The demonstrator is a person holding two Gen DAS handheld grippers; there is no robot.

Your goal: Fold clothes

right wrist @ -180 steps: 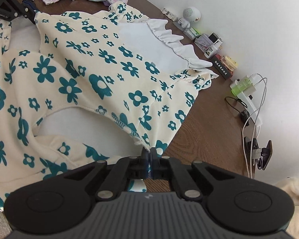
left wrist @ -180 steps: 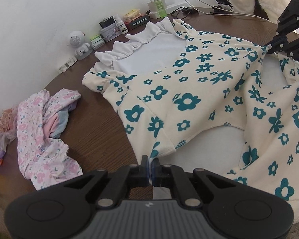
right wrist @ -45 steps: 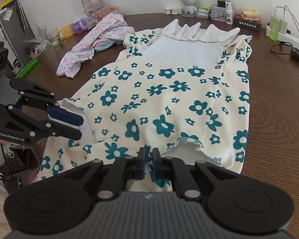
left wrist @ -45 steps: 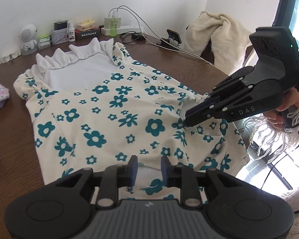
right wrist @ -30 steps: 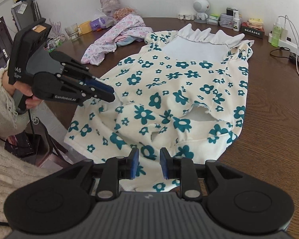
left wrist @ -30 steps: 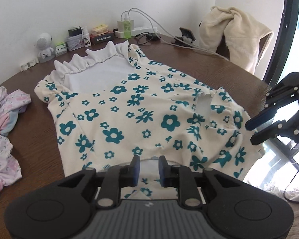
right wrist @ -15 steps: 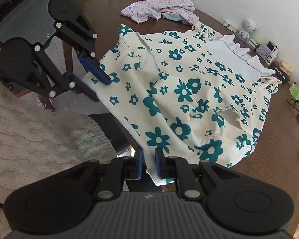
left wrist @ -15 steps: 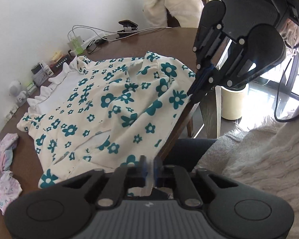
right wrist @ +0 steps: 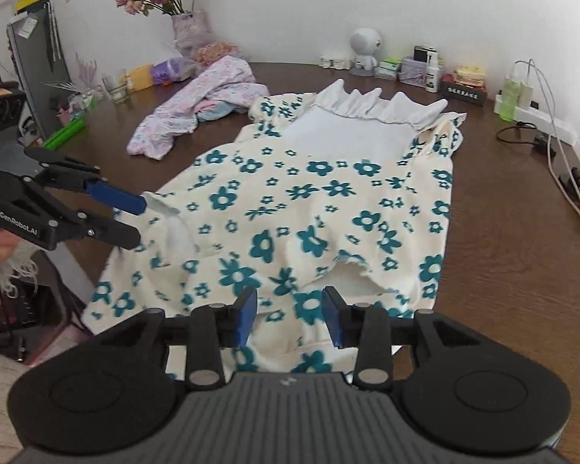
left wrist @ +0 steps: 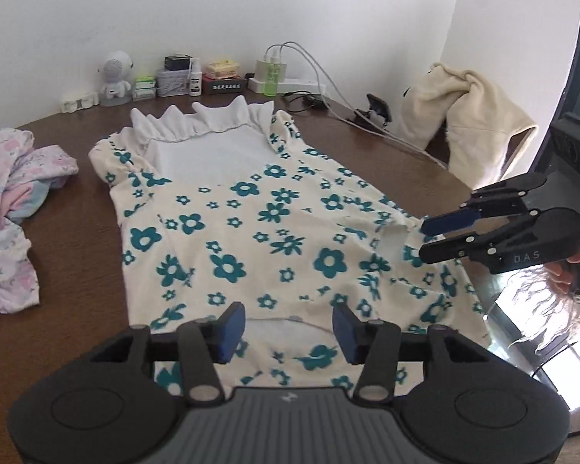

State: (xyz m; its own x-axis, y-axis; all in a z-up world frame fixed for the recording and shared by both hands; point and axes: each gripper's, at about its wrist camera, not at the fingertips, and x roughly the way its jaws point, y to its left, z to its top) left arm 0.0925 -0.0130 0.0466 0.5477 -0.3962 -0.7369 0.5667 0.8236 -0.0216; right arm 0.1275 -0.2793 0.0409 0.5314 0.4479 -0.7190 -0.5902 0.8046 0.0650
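Lengthwise, dress (left wrist: 251, 232) collar toward wall (left wrist: 212, 7)

Two grippers (left wrist: 288, 328) (right wrist: 290, 315), one floral garment (left wrist: 251, 232), one pink clothes heap (left wrist: 7, 208), one table (right wrist: 502, 251)

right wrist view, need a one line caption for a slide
Open right gripper above the near edge of a floral dress spread on the table; open left gripper alongside.

Brown table (left wrist: 77, 239): floral dress (left wrist: 251, 232), pink garment (left wrist: 4, 208), clutter along wall.
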